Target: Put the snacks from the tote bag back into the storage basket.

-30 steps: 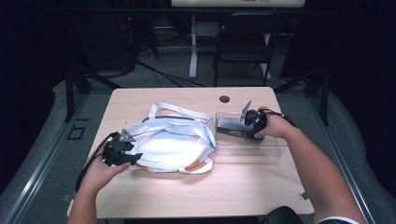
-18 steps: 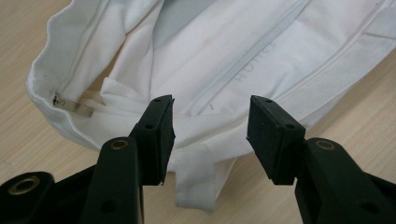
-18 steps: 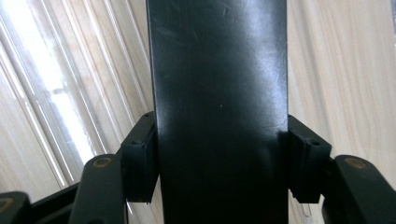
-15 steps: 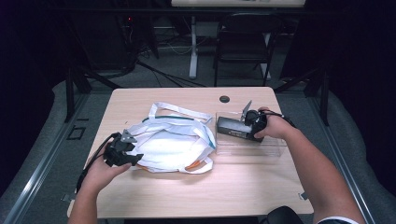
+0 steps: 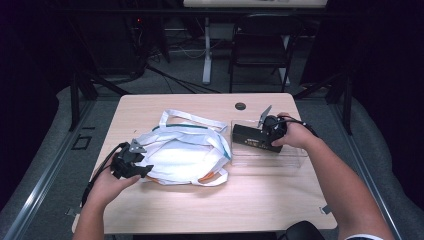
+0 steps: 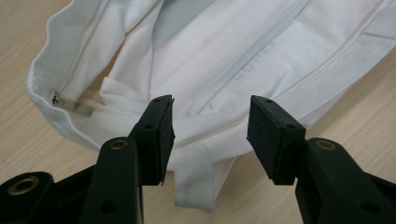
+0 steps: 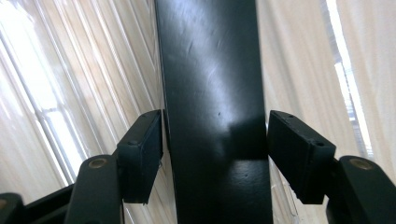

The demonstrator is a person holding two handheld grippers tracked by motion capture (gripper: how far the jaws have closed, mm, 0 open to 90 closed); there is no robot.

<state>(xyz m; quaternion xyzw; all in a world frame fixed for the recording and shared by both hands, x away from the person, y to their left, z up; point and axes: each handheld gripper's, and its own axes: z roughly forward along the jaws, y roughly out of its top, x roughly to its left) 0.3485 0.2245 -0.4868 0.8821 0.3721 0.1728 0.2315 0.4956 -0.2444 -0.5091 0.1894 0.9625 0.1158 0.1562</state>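
We let go of the black box.
Our right gripper (image 7: 215,144) jaws have just been opening, pads clear of the black box (image 5: 255,138) resting in the clear tray (image 5: 295,162); left gripper (image 6: 210,135) stands apart over the white bag (image 5: 185,155) beside the tray.

The left forearm comes in from the bottom edge of the high view, and its hand holds the left gripper (image 5: 131,161) low over the near left part of the table, pointing right. Its jaws stand apart, nothing pinched between the pads (image 6: 161,135). The right forearm reaches in from the lower right corner, stretched forward and leftward, the hand wrapped around the right gripper (image 5: 270,131). Its jaws have just been opening; a small gap shows beside the right pad (image 7: 289,144).
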